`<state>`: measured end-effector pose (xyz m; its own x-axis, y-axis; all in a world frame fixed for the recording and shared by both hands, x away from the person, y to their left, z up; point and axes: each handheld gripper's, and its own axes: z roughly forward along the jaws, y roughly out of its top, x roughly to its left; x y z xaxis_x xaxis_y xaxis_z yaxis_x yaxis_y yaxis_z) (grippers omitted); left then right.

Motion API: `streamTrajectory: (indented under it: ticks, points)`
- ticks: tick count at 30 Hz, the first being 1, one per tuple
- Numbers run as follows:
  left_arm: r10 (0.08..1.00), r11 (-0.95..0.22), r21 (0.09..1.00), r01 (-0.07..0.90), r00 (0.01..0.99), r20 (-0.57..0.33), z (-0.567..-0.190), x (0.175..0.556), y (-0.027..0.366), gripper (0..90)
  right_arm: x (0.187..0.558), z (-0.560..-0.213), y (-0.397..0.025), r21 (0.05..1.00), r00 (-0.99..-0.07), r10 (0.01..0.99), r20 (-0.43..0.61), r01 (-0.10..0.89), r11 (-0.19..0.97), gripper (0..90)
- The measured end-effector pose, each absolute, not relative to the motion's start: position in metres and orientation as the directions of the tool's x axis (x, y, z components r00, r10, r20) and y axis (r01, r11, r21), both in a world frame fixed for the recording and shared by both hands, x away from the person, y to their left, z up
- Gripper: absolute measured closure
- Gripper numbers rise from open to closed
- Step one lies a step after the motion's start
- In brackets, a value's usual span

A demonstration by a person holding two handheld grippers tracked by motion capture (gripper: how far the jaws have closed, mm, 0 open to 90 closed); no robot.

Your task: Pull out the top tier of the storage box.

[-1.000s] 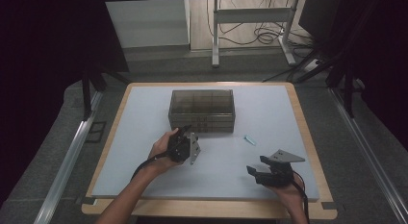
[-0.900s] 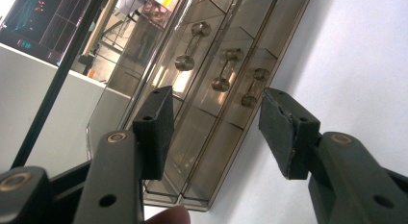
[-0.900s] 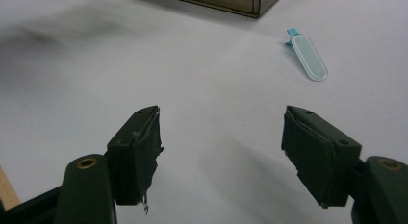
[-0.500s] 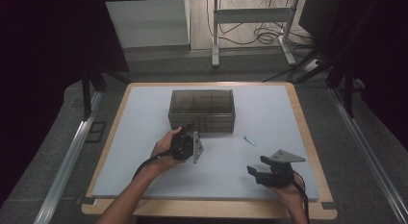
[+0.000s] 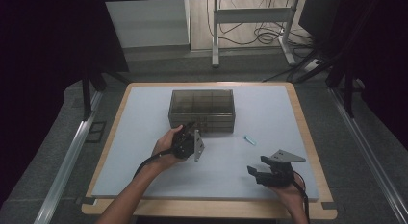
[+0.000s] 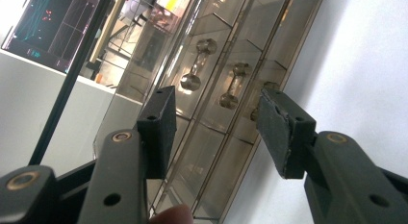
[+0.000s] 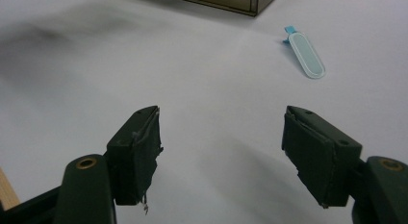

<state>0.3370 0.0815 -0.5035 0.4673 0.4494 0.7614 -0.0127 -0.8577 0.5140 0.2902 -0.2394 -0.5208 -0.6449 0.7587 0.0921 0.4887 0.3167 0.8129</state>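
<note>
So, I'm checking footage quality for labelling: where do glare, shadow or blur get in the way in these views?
High view: the surroundings are nearly black, the white table top evenly lit. Left gripper view: bright reflections streak the smoky transparent plastic drawer box, and a blurred fingertip intrudes at the bottom. Right gripper view: soft shadow across the upper left, while the small pale blue oval tag stays sharp.

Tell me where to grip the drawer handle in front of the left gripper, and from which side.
Grip the handle on its thin middle bar, coming straight at the front of the box from the person's side. The bar stands off the drawer face between two knobbed ends, so one jaw can probably pass on each side of it. The left gripper is open and already faces it.
</note>
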Motion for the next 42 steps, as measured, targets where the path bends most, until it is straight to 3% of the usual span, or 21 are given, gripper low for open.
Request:
streamTrajectory:
  ticks: [22, 42]
  points:
    - [0.488, -0.830, 0.558, 0.000, 0.485, 0.726, -0.503, 0.348, 0.088, 53.8, 0.289, -0.519, -0.237, 0.816, -0.654, 0.751, 0.092, 0.482, 0.319, 28.9]
    - [0.453, -0.852, 0.524, -0.019, 0.477, 0.754, -0.499, 0.354, 0.080, 56.2, 0.288, -0.518, -0.236, 0.818, -0.657, 0.748, 0.093, 0.478, 0.319, 28.9]
